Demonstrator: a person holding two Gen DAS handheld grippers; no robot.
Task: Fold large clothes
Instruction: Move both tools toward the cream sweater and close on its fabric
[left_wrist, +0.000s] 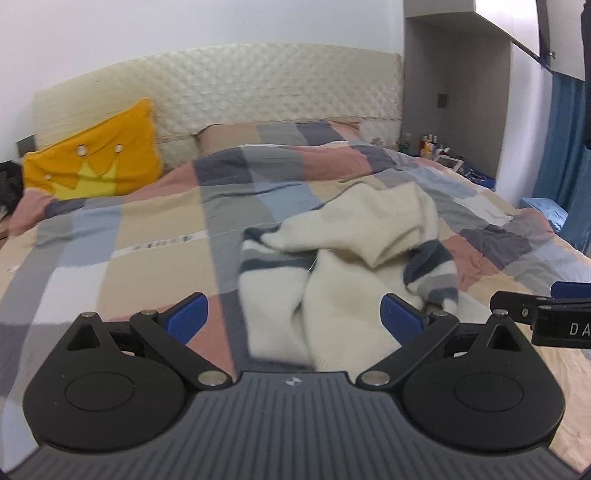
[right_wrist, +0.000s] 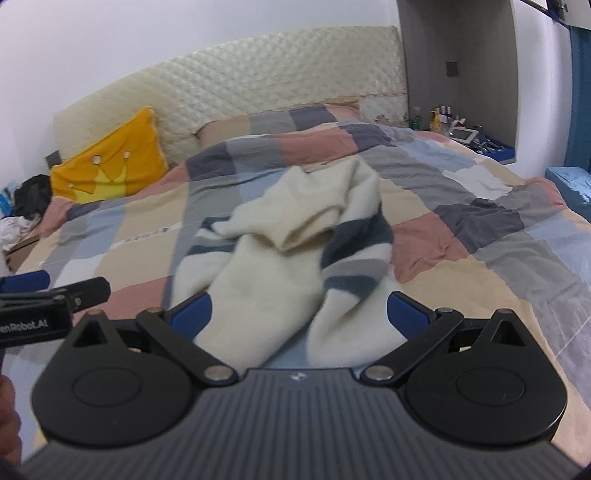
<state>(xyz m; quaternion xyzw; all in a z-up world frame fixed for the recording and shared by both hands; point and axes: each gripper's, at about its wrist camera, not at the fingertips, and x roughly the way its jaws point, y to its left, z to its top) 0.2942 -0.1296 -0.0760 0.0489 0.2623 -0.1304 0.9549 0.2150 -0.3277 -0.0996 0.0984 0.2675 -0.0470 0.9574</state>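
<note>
A cream sweater (left_wrist: 343, 254) with dark teal and grey stripes lies crumpled on the checked bed cover; it also shows in the right wrist view (right_wrist: 291, 251). My left gripper (left_wrist: 295, 317) is open, its blue pads spread to either side of the sweater's near edge, holding nothing. My right gripper (right_wrist: 299, 314) is open too, just above the near end of the sweater, empty. The right gripper's side shows at the right edge of the left wrist view (left_wrist: 546, 317), and the left gripper's side at the left edge of the right wrist view (right_wrist: 44, 299).
The bed has a patchwork duvet (left_wrist: 147, 229) and a quilted cream headboard (left_wrist: 258, 85). A yellow crown pillow (left_wrist: 96, 162) leans at the far left. A bedside shelf with bottles (right_wrist: 447, 118) stands far right, next to blue curtains (left_wrist: 565, 147). Dark clothes (right_wrist: 29, 199) lie left of the bed.
</note>
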